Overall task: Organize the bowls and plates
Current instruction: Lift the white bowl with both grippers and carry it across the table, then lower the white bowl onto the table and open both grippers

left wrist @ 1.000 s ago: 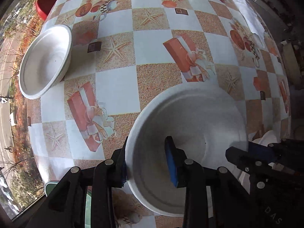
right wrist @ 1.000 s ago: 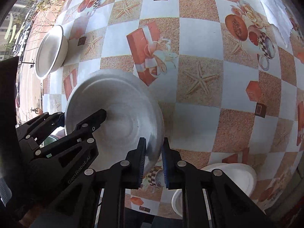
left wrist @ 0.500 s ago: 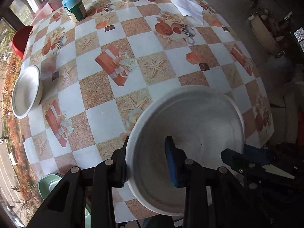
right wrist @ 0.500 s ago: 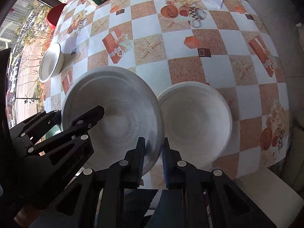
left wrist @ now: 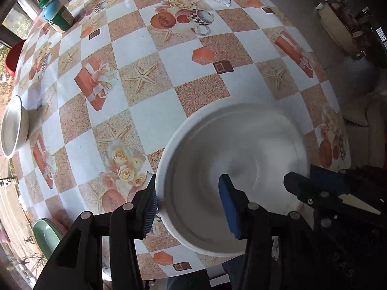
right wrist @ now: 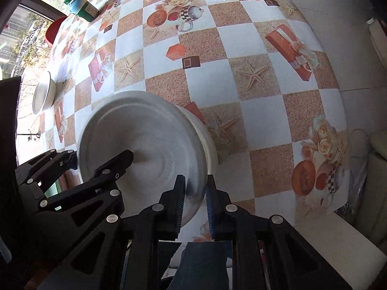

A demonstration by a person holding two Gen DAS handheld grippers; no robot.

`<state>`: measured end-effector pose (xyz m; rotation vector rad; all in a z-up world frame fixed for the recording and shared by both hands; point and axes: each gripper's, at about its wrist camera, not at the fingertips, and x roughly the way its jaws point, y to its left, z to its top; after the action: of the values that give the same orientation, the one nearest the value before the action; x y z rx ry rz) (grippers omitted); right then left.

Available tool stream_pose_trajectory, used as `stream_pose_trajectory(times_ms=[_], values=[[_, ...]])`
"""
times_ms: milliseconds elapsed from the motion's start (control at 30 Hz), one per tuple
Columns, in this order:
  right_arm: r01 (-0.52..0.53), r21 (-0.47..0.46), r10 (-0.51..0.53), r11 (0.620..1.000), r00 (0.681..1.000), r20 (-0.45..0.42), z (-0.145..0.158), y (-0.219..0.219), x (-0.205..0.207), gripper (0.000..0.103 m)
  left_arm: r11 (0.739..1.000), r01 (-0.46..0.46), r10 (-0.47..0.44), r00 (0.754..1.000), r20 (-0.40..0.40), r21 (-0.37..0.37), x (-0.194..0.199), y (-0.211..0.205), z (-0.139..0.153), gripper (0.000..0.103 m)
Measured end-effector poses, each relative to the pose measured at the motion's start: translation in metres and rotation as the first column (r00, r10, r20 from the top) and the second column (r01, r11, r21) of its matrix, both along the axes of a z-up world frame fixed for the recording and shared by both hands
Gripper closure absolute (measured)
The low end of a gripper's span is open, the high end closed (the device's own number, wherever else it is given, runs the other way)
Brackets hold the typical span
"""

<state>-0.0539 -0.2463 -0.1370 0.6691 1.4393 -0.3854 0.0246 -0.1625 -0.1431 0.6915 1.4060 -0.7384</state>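
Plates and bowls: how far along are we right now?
Nothing looks finished. In hand: the left hand-held gripper and right hand-held gripper both grip the white plate's rim, holding it over a second white dish as if to stack it. Left: a white bowl at the far edge and a green dish remain separate.

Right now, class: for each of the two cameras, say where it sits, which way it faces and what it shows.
Left wrist: on the left gripper, facing down over the table; its fingers straddle the white plate's rim, and the right gripper's tip enters at right.
Right wrist: on the right gripper, facing down; its fingers pinch the same plate above a second white dish, with the left gripper at left.
Shared: the plate, the far bowl, the green-capped bottle.
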Motion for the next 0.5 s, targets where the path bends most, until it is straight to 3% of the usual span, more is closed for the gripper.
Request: stream_pose_trajectory(times_ms=[33, 100, 167, 200, 233, 367, 433, 500], values=[[-0.010, 0.003, 0.010, 1.000, 1.000, 0.004, -0.002, -0.001, 0.000, 0.085, 1.000, -0.003, 0.003, 1.000, 0.025, 0.006, -0.001, 0.001, 0.002, 0.032], [-0.029, 0.001, 0.029, 1.000, 1.000, 0.004, -0.003, -0.003, -0.001, 0.083, 1.000, -0.008, 0.006, 0.997, 0.073, 0.019, -0.002, 0.006, 0.009, 0.028], [-0.017, -0.022, 0.017, 1.000, 1.000, 0.009, 0.001, -0.007, -0.006, 0.055, 1.000, -0.016, 0.015, 0.998, 0.058, 0.016, 0.000, 0.015, 0.015, 0.023], [0.004, -0.039, -0.003, 0.999, 1.000, 0.016, 0.006, -0.011, -0.015, 0.029, 1.000, -0.020, 0.020, 0.999, 0.039, 0.002, 0.000, 0.021, 0.019, 0.023], [0.027, -0.041, -0.025, 0.999, 0.999, 0.037, 0.010, -0.016, -0.021, 0.012, 1.000, -0.021, 0.021, 0.999, 0.030, -0.008, -0.001, 0.026, 0.024, 0.023], [0.115, -0.011, -0.114, 0.993, 0.989, 0.098, 0.019, -0.028, -0.053, 0.010, 1.000, 0.015, -0.015, 1.000, -0.013, -0.009, -0.014, 0.044, 0.041, 0.019], [0.146, -0.028, -0.142, 0.989, 0.983, 0.113, 0.023, -0.027, -0.069, 0.000, 1.000, 0.025, -0.025, 0.999, -0.027, 0.018, -0.024, 0.052, 0.044, 0.018], [0.177, -0.039, -0.171, 0.983, 0.978, 0.123, 0.025, -0.022, -0.087, 0.000, 0.998, 0.027, -0.025, 0.999, -0.035, 0.058, -0.032, 0.057, 0.044, 0.017]])
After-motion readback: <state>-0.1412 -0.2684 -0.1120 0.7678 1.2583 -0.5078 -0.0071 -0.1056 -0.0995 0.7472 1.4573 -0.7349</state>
